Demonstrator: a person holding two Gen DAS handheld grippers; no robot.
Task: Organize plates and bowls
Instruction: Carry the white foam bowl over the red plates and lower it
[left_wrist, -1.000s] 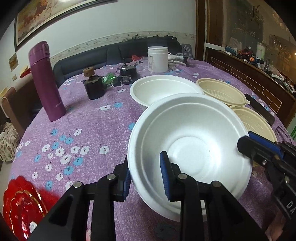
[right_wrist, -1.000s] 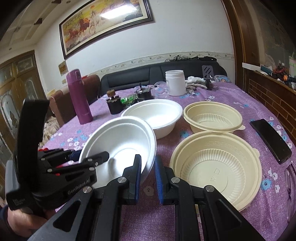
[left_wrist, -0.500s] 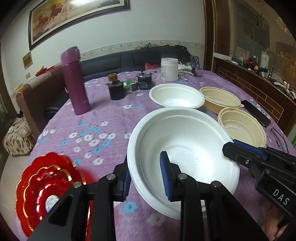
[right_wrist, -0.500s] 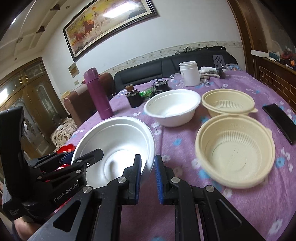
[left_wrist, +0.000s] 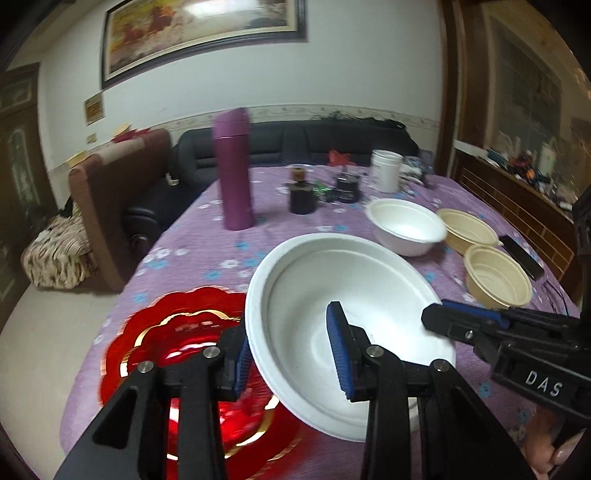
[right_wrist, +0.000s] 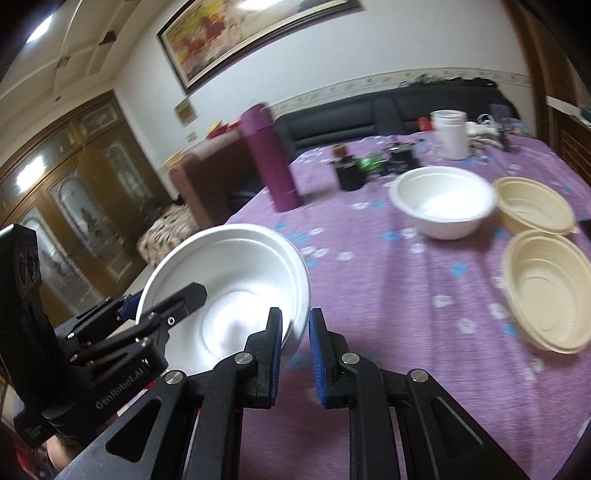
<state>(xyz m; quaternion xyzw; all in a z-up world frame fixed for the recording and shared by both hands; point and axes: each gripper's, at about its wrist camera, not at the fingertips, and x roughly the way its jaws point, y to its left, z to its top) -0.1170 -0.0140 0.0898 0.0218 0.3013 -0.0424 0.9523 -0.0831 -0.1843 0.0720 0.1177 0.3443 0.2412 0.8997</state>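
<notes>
The counter (left_wrist: 192, 236) with its purple flowered cloth carried a shiny red scalloped plate (left_wrist: 155, 354) near the left edge. The big white foam bowl (left_wrist: 332, 295) hung tilted over it. The right hand-held gripper (right_wrist: 295, 354) pinched the rim, while the left hand-held gripper (left_wrist: 291, 354) was opening around its side. Best to lower slowly, keeping it level.

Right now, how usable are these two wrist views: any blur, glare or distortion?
Left wrist: fisheye bends the walls, red plate smeared, white bowl fairly sharp. Right wrist: purple flask and cream bowls blurred, window glare at left.

You can read "DAS" on your right hand-held gripper (left_wrist: 448, 320) at four o'clock, "GenRobot.AI" on your left hand-held gripper (right_wrist: 162, 306) at eight o'clock.
</notes>
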